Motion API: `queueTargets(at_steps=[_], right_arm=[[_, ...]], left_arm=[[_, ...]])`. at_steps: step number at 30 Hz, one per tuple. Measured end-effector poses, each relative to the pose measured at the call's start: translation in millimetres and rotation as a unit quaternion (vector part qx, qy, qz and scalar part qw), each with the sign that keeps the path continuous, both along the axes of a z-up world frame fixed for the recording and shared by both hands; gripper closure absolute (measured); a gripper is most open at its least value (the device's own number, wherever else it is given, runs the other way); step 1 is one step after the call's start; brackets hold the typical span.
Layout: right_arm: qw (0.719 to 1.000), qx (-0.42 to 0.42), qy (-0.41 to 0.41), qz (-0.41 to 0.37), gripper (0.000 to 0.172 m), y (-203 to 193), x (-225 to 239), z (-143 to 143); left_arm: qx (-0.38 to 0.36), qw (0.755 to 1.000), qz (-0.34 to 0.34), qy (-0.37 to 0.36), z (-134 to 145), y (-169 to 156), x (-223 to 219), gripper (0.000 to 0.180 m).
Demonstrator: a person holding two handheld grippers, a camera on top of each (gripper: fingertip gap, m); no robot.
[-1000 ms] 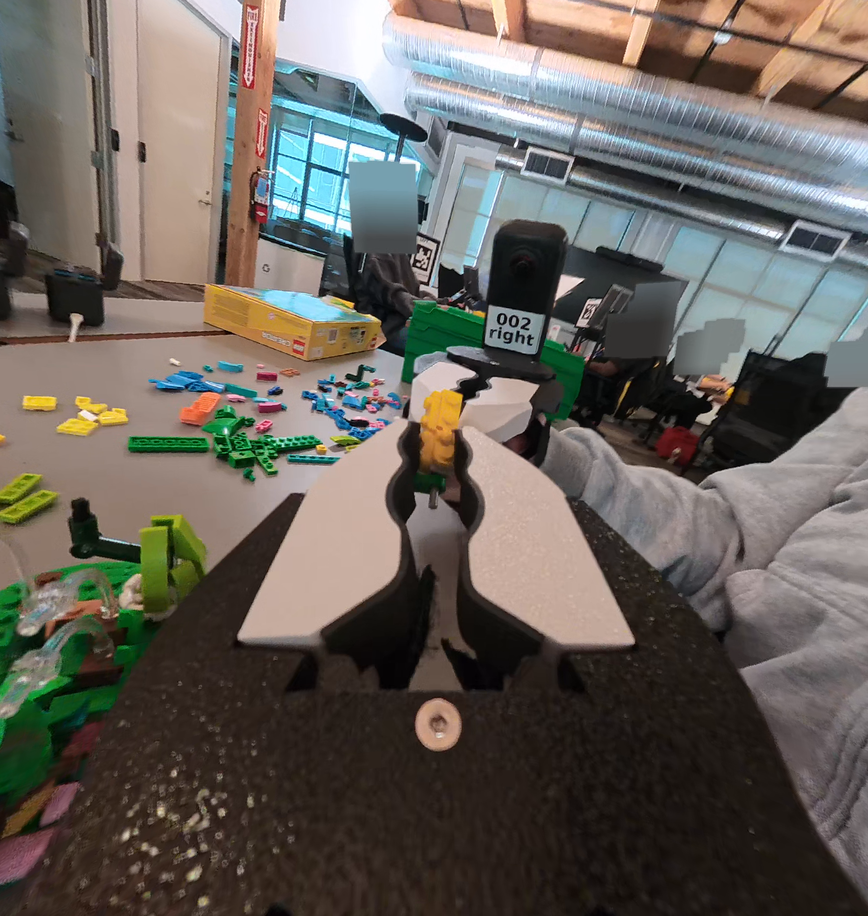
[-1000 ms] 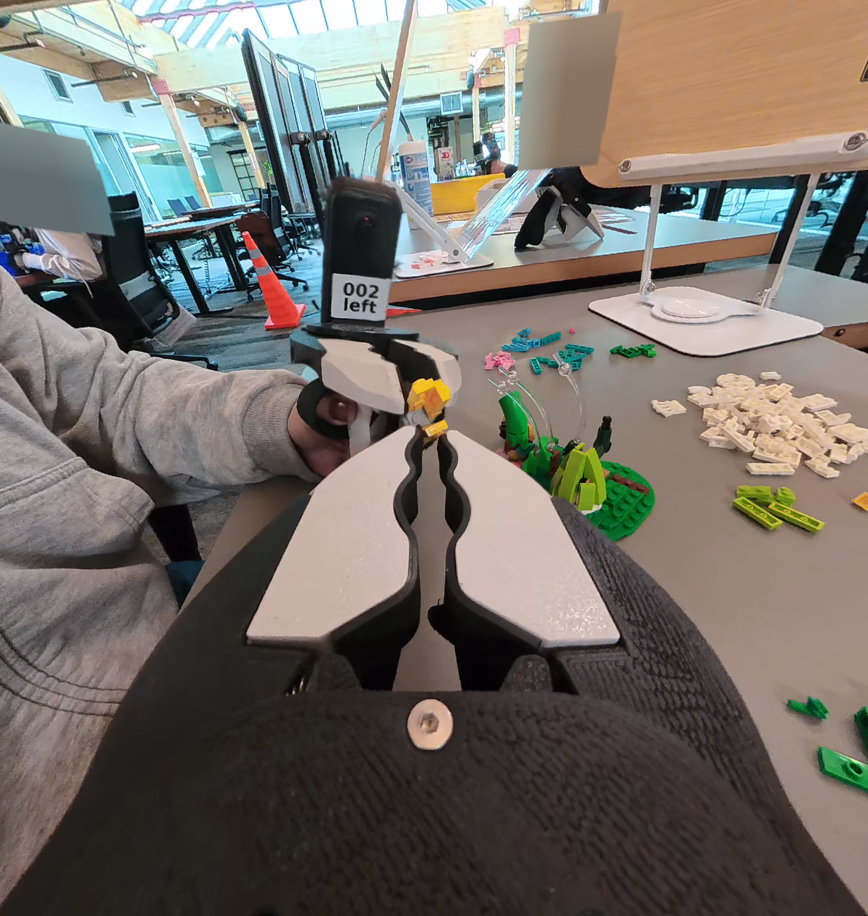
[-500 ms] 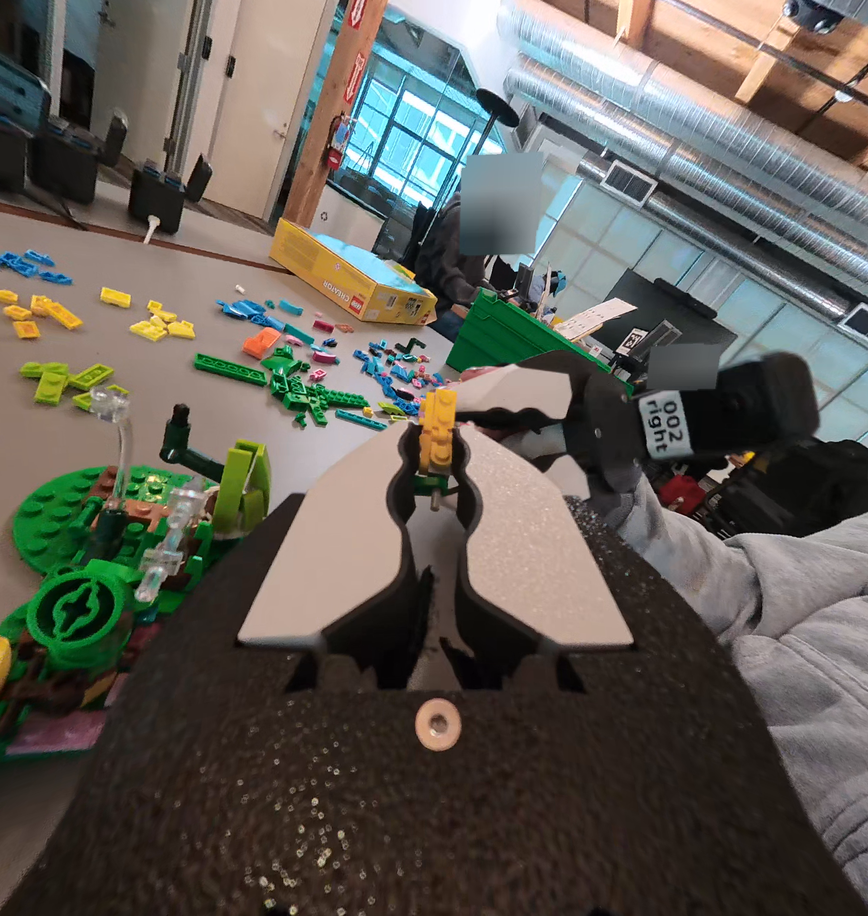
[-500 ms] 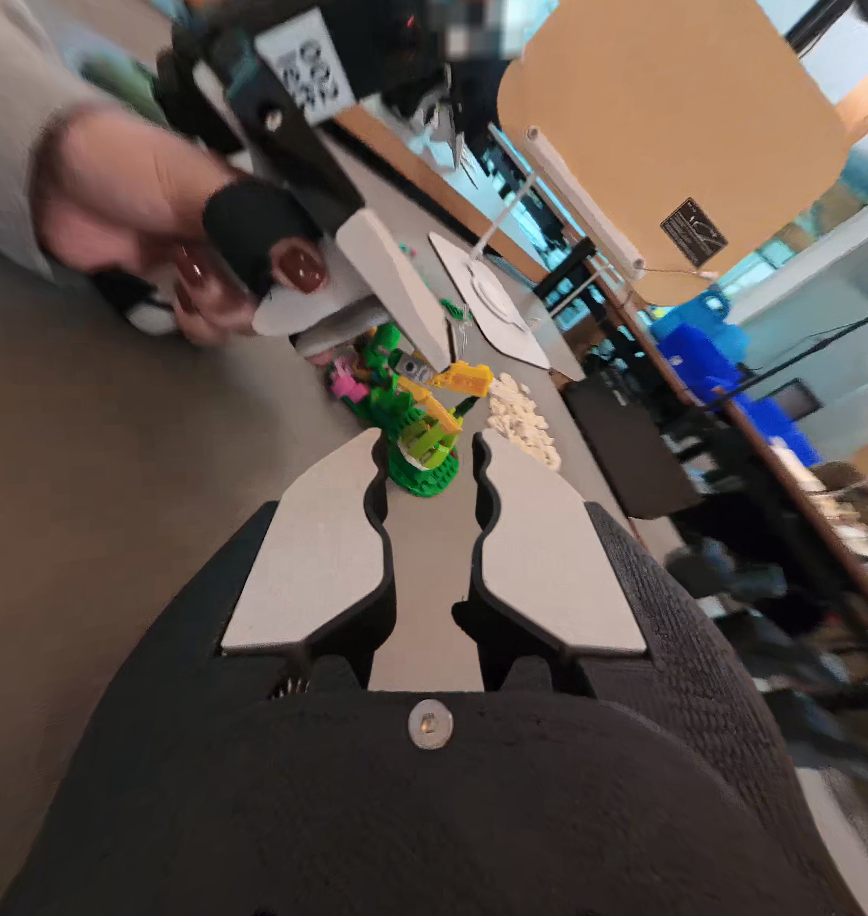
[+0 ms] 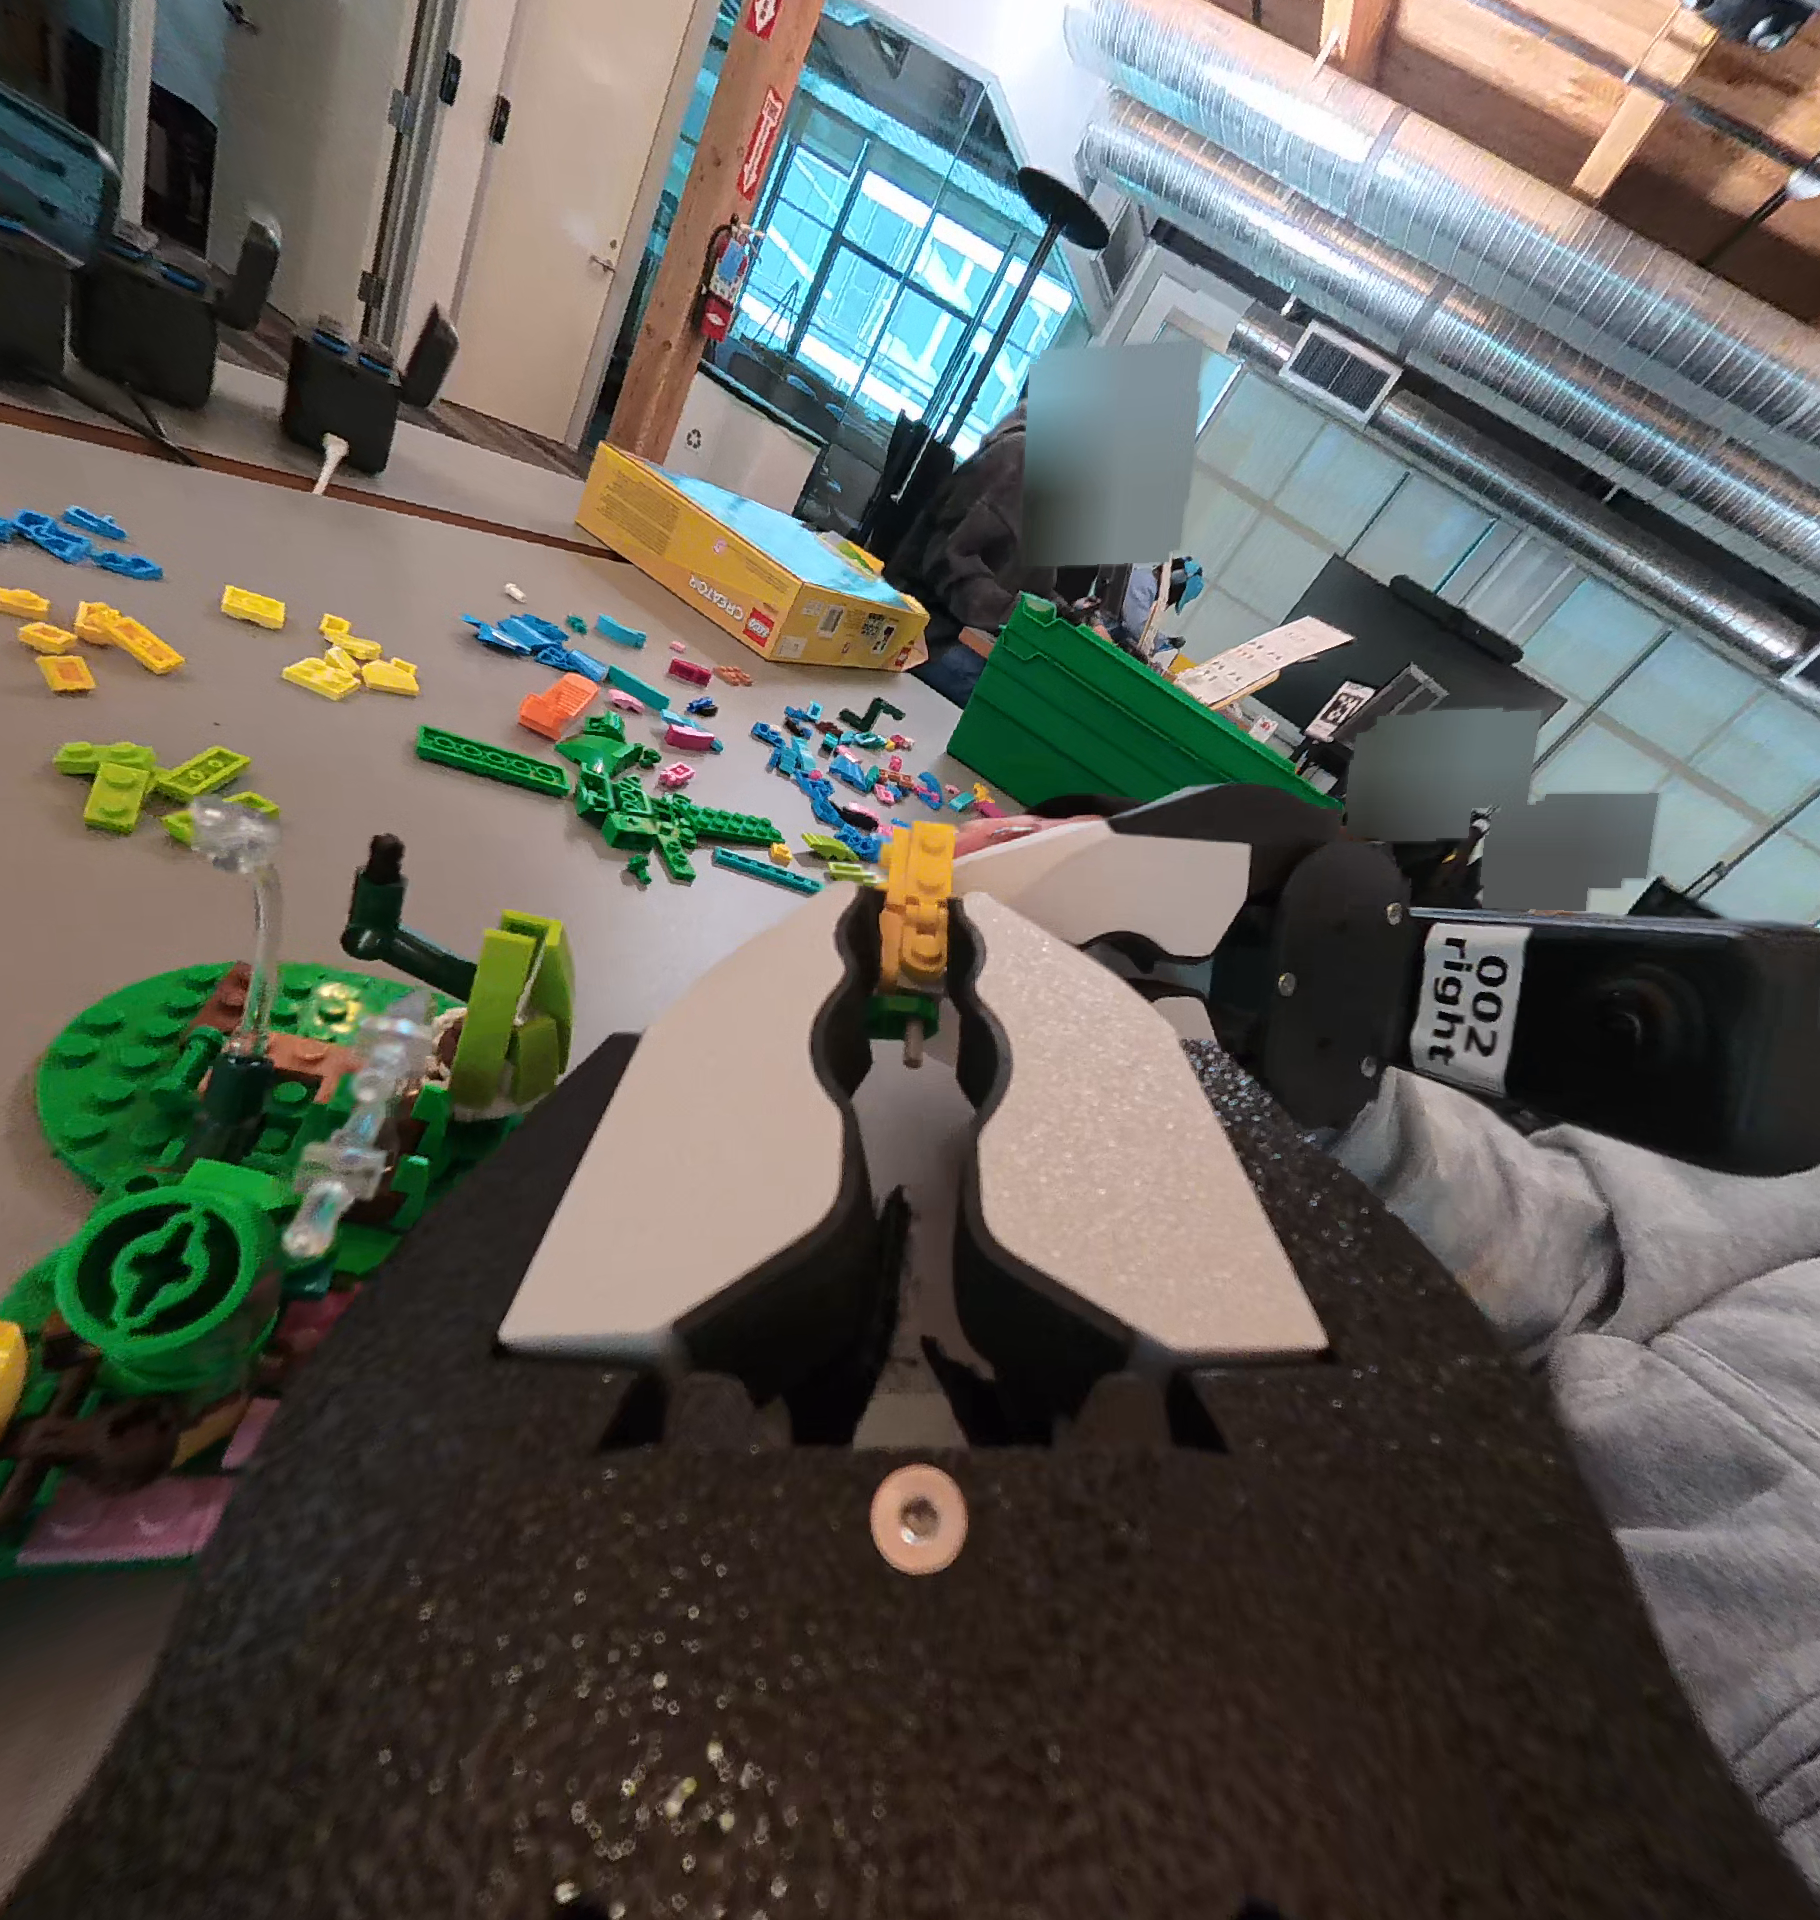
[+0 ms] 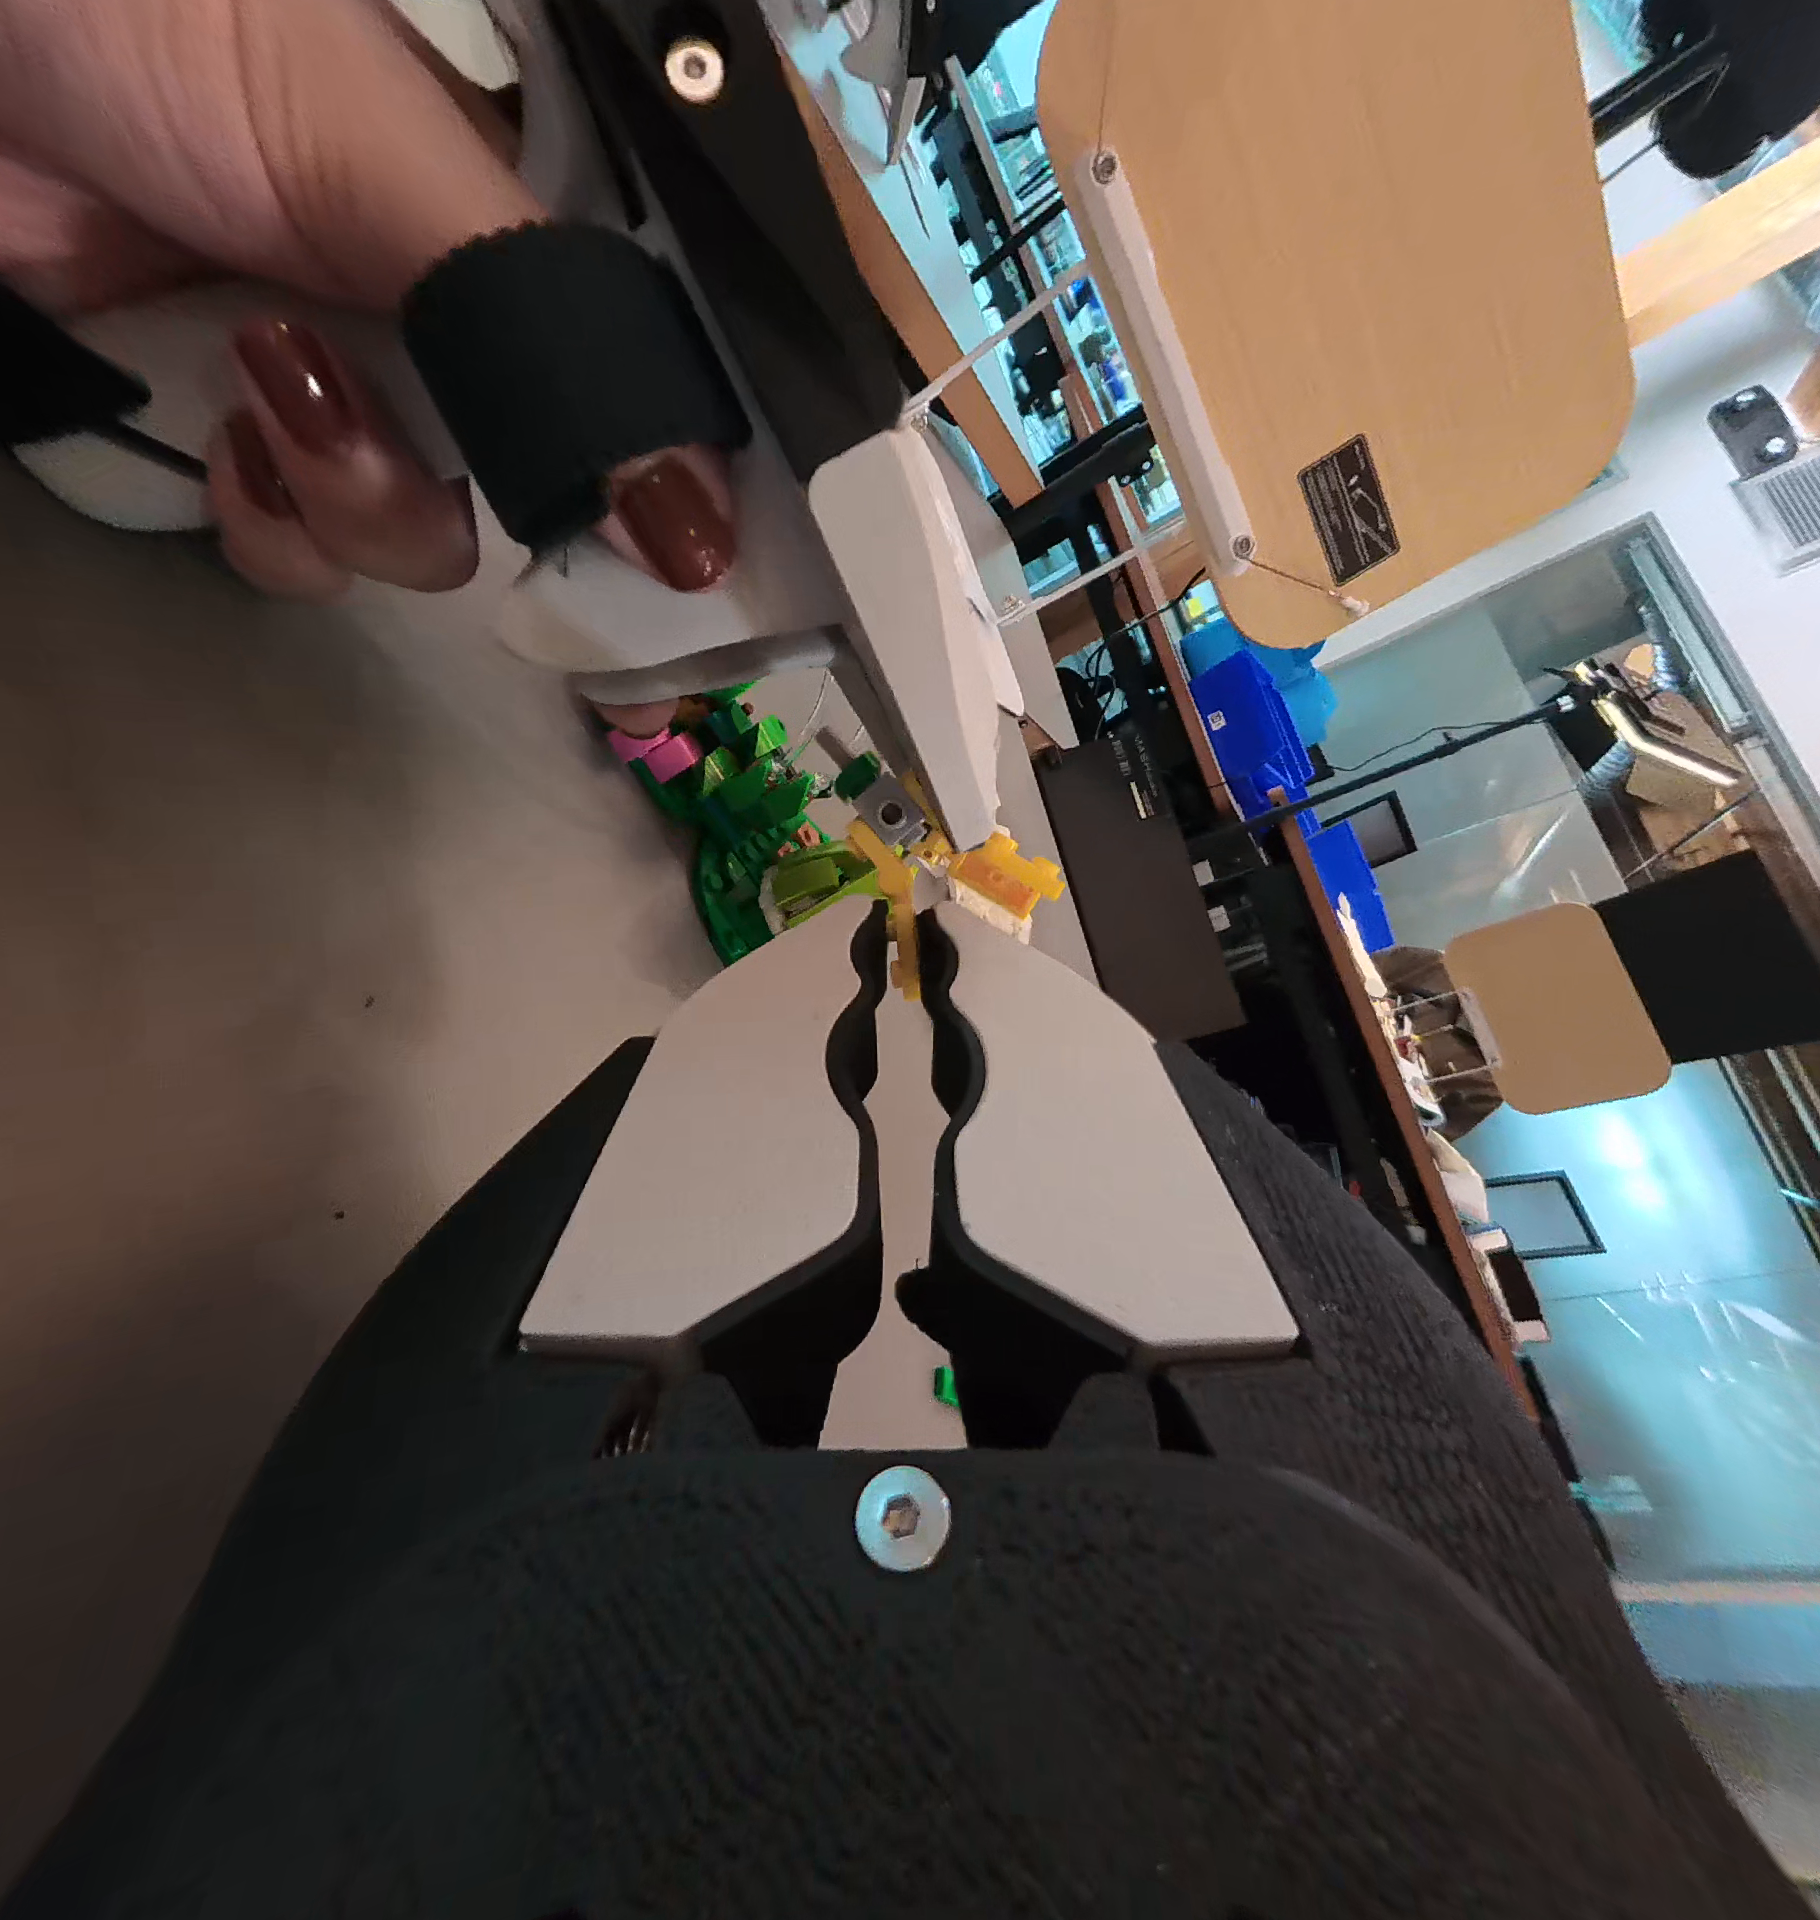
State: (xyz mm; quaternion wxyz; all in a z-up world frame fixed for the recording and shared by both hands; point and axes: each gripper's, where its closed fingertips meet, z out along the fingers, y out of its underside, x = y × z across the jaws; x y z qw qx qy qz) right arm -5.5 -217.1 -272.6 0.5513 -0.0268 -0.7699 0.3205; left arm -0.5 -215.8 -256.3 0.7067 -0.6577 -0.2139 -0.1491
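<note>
Yellow brick assembly [image 5: 918, 914] (stacked yellow plates on a small green base with a grey pin below) sits clamped between the left gripper [image 5: 911, 940] fingers — both pads pressed on its sides, held above the grey table [image 5: 386, 862].

Right gripper [image 6: 908, 951] comes in from the right, rolled on its side; its fingers are narrowed onto a thin yellow petal piece [image 6: 904, 948] that hangs from the same assembly, pads on either face of it. In the right wrist view a grey block and a yellow-orange piece [image 6: 1010, 883] show at the left gripper's tip.

Near left of the held part: a green round baseplate model [image 5: 210, 1081] with lime leaves, clear stems and a dark green stalk. Farther out — loose green plates [image 5: 667, 821], blue and pink bits [image 5: 833, 769], yellow plates [image 5: 345, 665]. Far side: yellow box [image 5: 750, 582], green bin [image 5: 1093, 717].
</note>
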Motion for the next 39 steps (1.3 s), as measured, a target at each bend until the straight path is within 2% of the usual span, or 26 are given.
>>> queueTargets(at_steps=[1,5,11,19,22,26,27,29,30,32,34,36,39], right_arm=[[1.0,0.001,0.004,0.0,0.168,-0.2,0.3,1.5],[1.0,0.025,0.008,-0.003,0.168,2.6,0.2,-2.1],[0.999,0.036,0.009,0.008,0.168,5.8,2.1,-3.2],[0.999,0.037,0.031,0.018,0.168,2.0,4.3,-0.7],[1.0,-0.005,0.027,0.008,0.168,0.9,4.2,10.9],[0.999,-0.015,0.051,0.01,0.168,1.1,7.4,21.0],[0.999,-0.001,0.051,0.012,0.168,1.7,8.5,19.5],[0.996,0.077,0.04,0.002,0.168,9.5,5.9,-2.7],[0.995,0.095,0.036,-0.001,0.168,11.8,4.9,-9.8],[0.997,0.07,0.028,0.001,0.168,9.6,4.6,-5.9],[0.996,0.087,-0.011,-0.012,0.168,13.7,-0.9,-20.1],[0.991,0.116,-0.068,-0.024,0.168,21.9,-3.8,-44.3],[0.989,0.09,-0.111,-0.029,0.168,27.7,-3.1,-49.3]], left_arm=[[0.008,1.0,-0.004,-0.007,1.6,-1.0,-0.2,0.168],[-0.015,1.0,-0.019,-0.017,-5.1,0.3,1.0,0.167],[-0.068,0.996,-0.032,0.042,-12.9,2.3,7.1,0.166],[-0.068,0.996,-0.04,0.048,-12.7,2.8,10.1,0.166],[-0.023,0.998,-0.019,0.059,0.2,1.2,9.8,0.165],[0.003,0.995,0.017,0.097,11.8,1.3,12.6,0.166],[0.014,0.994,0.024,0.102,15.4,0.8,13.3,0.166],[0.095,0.989,0.076,0.083,40.8,-19.9,-2.9,0.166],[0.106,0.987,0.093,0.075,43.5,-29.9,-13.1,0.166],[0.085,0.99,0.096,0.065,31.8,-33.1,-20.6,0.166],[0.067,0.993,0.076,0.064,26.4,-23.0,-13.0,0.166],[0.015,0.992,0.067,0.109,18.7,-10.3,-3.6,0.166],[-0.049,0.981,0.071,0.172,8.7,-2.5,2.4,0.166]])
